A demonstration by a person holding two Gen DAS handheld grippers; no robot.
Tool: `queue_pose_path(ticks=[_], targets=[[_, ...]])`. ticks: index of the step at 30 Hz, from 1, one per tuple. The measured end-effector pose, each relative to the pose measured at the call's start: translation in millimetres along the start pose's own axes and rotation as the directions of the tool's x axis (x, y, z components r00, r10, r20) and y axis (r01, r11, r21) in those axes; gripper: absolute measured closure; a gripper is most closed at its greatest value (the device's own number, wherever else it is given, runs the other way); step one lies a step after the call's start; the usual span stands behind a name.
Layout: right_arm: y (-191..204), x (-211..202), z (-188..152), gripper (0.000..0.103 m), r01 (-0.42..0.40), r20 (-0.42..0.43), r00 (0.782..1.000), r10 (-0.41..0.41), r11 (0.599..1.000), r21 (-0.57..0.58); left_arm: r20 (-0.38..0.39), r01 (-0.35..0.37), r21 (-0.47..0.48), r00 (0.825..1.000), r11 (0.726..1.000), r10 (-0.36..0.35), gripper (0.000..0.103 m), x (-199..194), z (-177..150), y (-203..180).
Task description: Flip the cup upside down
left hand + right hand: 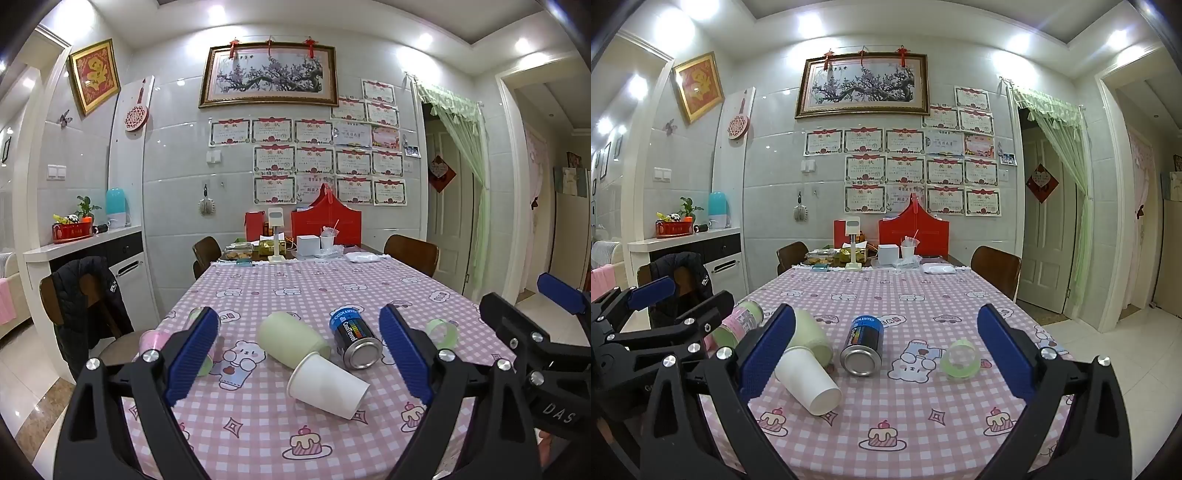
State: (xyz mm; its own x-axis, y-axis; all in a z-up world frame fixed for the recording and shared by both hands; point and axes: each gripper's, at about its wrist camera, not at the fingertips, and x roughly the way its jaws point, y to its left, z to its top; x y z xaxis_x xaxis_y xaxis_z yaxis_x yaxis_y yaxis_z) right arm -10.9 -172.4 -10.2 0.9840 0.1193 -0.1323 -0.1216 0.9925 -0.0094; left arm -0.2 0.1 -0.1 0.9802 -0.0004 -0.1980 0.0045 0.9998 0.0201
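A white paper cup (327, 386) lies on its side on the pink checked tablecloth (258, 435), mouth toward me; it also shows in the right wrist view (807, 380). A pale green cup (291, 339) lies on its side just behind it and shows in the right wrist view (814, 341) too. My left gripper (299, 354) is open and empty, above the table just short of both cups. My right gripper (886, 356) is open and empty, with the white cup near its left finger.
A blue and black can (356, 339) lies on its side right of the cups. A green tape roll (960, 359) lies further right. A pink-labelled green container (738, 323) lies at the left. Boxes and clutter (310, 245) fill the table's far end, with chairs around.
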Motion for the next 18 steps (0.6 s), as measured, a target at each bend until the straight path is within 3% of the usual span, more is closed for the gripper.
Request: queue_pose_path(ticks=[18], targets=[[0.9, 1.4, 1.1, 0.008, 0.0, -0.001, 1.0, 0.0, 1.0, -0.002, -0.005, -0.001, 0.0, 1.0, 1.0, 0.001, 0.015, 0.1, 0.1, 0.0]])
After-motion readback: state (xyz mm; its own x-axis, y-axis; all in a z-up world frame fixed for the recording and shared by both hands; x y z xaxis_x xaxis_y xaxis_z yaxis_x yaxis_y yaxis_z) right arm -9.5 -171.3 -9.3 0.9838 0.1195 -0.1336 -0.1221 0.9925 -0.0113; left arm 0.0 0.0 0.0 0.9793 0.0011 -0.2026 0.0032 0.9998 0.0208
